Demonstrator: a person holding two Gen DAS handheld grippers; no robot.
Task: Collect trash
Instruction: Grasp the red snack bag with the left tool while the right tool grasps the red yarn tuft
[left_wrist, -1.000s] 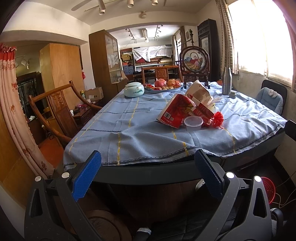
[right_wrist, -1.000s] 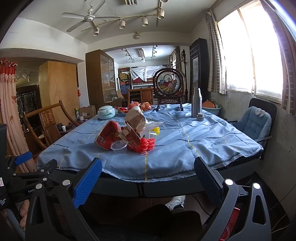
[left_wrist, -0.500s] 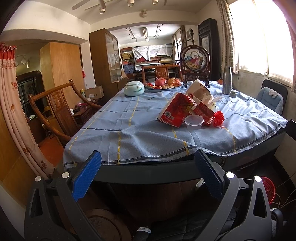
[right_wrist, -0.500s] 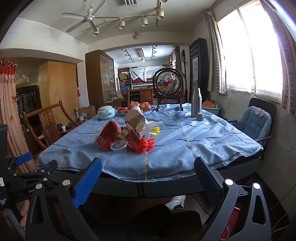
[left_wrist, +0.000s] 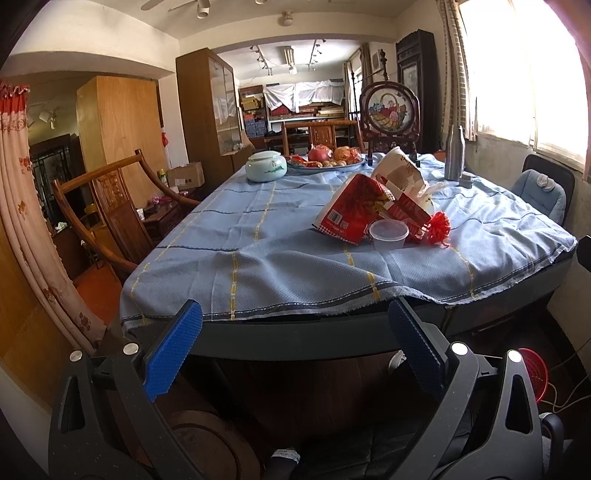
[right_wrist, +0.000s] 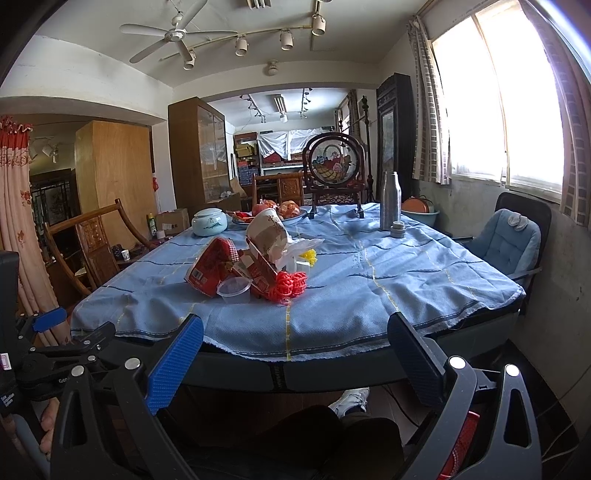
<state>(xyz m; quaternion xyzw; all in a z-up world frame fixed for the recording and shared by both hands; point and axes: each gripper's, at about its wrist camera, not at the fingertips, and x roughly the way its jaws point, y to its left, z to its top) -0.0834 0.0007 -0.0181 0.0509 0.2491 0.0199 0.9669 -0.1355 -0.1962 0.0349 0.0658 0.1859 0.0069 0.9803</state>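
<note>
A heap of trash lies on the blue tablecloth: red paper food cartons (left_wrist: 351, 214) (right_wrist: 210, 269), a tipped paper bucket (left_wrist: 397, 173) (right_wrist: 267, 227), a clear plastic cup (left_wrist: 388, 234) (right_wrist: 234, 290), a red net ball (left_wrist: 439, 227) (right_wrist: 288, 286), white wrapper (right_wrist: 295, 249) and a yellow scrap (right_wrist: 309, 254). My left gripper (left_wrist: 293, 354) is open and empty, held below and in front of the table's near edge. My right gripper (right_wrist: 295, 362) is open and empty, also short of the edge. The left gripper also shows in the right wrist view (right_wrist: 55, 332).
On the table (right_wrist: 369, 325) stand a pale ceramic jar (left_wrist: 266, 168), a fruit plate (left_wrist: 328, 157), a metal bottle (right_wrist: 390, 201) with its cap, and a framed round screen (left_wrist: 389, 114). A wooden chair (left_wrist: 110, 221) stands left, a cushioned chair (right_wrist: 506, 240) right, a red basket (left_wrist: 533, 374) on the floor.
The left gripper has shifted slightly closer to the table. The right gripper has not visibly moved. Both stay open.
</note>
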